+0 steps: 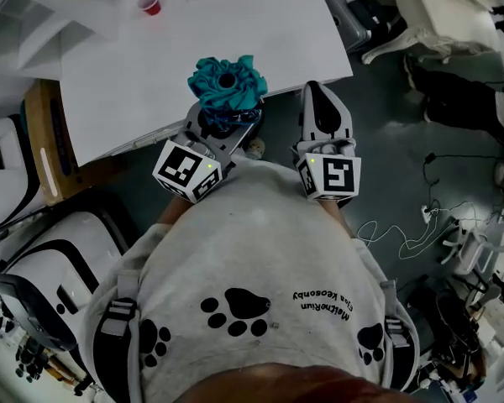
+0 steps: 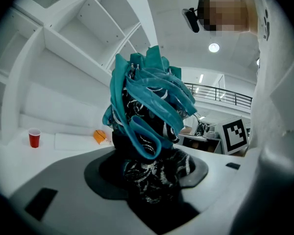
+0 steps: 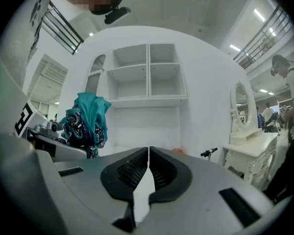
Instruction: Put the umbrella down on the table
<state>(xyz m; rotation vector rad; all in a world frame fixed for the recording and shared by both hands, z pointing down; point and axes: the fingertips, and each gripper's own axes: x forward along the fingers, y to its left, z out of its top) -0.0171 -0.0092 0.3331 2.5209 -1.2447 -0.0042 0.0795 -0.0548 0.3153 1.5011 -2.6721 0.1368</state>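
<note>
A folded teal umbrella (image 1: 228, 81) with black-and-white patterned cloth stands upright in my left gripper (image 1: 223, 121), whose pads are shut on its lower part. In the left gripper view the umbrella (image 2: 149, 111) fills the middle, rising out of the jaws. It hangs over the near edge of the white table (image 1: 193, 49). My right gripper (image 1: 319, 101) is just to the right of it, beyond the table's edge over the dark floor, its pads touching with nothing between them. From the right gripper view the umbrella (image 3: 85, 119) shows at the left.
A red cup (image 1: 149, 4) stands at the table's far side, and a small orange thing (image 2: 100, 136) lies further along it. White shelves (image 3: 148, 75) rise behind the table. White furniture stands to the left, and cables (image 1: 412, 225) lie on the floor at right.
</note>
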